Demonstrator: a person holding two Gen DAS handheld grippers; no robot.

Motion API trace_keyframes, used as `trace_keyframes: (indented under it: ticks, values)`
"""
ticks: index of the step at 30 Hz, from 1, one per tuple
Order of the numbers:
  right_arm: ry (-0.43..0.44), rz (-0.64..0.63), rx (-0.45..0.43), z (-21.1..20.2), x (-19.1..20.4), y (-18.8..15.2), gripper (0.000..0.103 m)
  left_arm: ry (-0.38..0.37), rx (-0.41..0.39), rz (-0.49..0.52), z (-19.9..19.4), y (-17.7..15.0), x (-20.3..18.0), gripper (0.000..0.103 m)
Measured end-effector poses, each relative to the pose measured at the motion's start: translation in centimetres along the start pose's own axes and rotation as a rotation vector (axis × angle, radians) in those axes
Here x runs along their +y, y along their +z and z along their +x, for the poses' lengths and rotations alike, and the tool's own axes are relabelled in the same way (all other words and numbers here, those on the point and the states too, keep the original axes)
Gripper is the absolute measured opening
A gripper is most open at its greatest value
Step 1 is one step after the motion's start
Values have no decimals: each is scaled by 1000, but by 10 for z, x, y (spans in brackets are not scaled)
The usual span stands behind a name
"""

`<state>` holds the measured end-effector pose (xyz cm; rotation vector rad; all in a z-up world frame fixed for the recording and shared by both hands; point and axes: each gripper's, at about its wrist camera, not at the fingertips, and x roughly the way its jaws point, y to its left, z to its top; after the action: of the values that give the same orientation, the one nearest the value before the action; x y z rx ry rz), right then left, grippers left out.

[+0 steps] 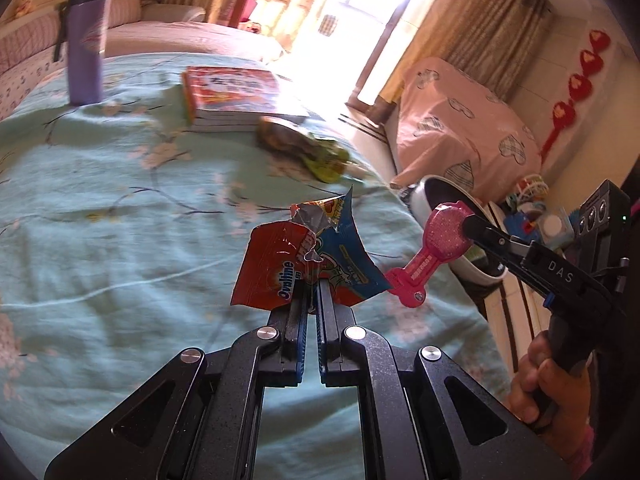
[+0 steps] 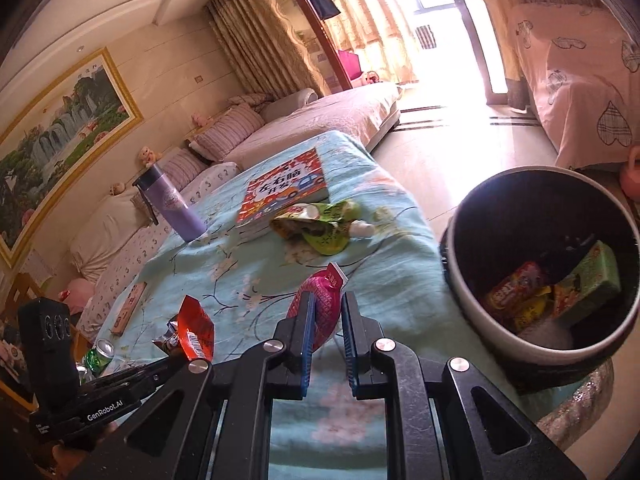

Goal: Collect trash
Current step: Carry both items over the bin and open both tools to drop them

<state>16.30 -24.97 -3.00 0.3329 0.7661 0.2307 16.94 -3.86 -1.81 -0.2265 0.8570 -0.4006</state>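
Observation:
My left gripper (image 1: 313, 284) is shut on a torn red and blue Ovaltine wrapper (image 1: 280, 266), held above the teal tablecloth (image 1: 100, 200). The wrapper also shows at the lower left of the right wrist view (image 2: 196, 330). My right gripper (image 2: 325, 312) is shut on a pink snack pouch (image 2: 320, 300), seen too in the left wrist view (image 1: 436, 248). A round bin (image 2: 472, 280) with several wrappers inside stands just right of the table. A green crumpled wrapper (image 2: 320, 224) lies on the cloth near the book.
A red book (image 2: 286, 190) and a purple bottle (image 2: 172, 206) stand on the far part of the table. A small flat box (image 2: 128, 308) lies at the left edge, green cans (image 2: 98, 356) below it. A sofa lies beyond, a pink covered piece at right.

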Motion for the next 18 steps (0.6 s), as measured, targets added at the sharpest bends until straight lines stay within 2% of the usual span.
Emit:
trace_keyframes:
  ticks: [8, 18]
  values:
    - [-56, 84, -82, -48, -56, 3, 13, -37, 21, 110, 20, 8, -62, 4]
    - [-122, 151, -145, -85, -111, 5, 13, -65, 49, 185, 46, 16, -118, 4]
